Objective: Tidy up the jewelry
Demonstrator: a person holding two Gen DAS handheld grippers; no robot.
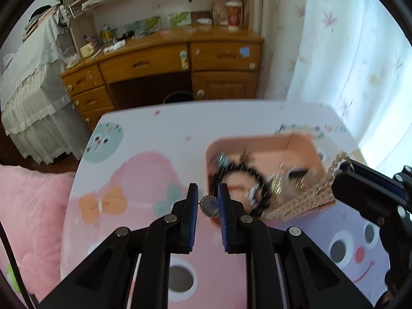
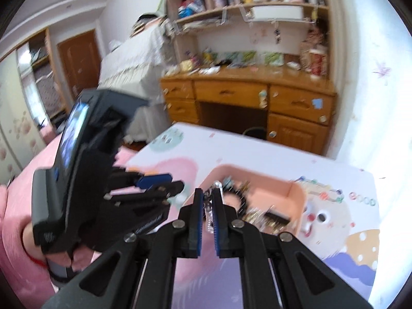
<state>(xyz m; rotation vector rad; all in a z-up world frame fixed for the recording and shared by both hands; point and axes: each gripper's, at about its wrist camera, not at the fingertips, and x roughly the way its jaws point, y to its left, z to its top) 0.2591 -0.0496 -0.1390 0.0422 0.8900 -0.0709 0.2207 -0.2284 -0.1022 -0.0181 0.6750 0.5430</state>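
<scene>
A pink tray (image 1: 298, 144) sits on the cartoon-print table (image 1: 159, 134) and holds a black bead bracelet (image 1: 239, 172), small gold and silver pieces and a pearl necklace (image 1: 303, 200) that hangs over its near rim. My left gripper (image 1: 208, 200) is shut on an oval silver-rimmed pendant (image 1: 209, 206) just left of the tray's near corner. My right gripper (image 2: 207, 200) is shut on a silvery chain piece (image 2: 209, 213), held over the tray (image 2: 296, 193). The right gripper also shows at the right edge of the left wrist view (image 1: 342, 172), by the pearls.
A wooden desk (image 1: 180, 59) with drawers and cluttered shelves stands behind the table. A pink bedcover (image 1: 31, 219) lies to the left. A white curtain (image 1: 360, 51) hangs at the right. The left gripper's body (image 2: 85, 180) fills the left of the right wrist view.
</scene>
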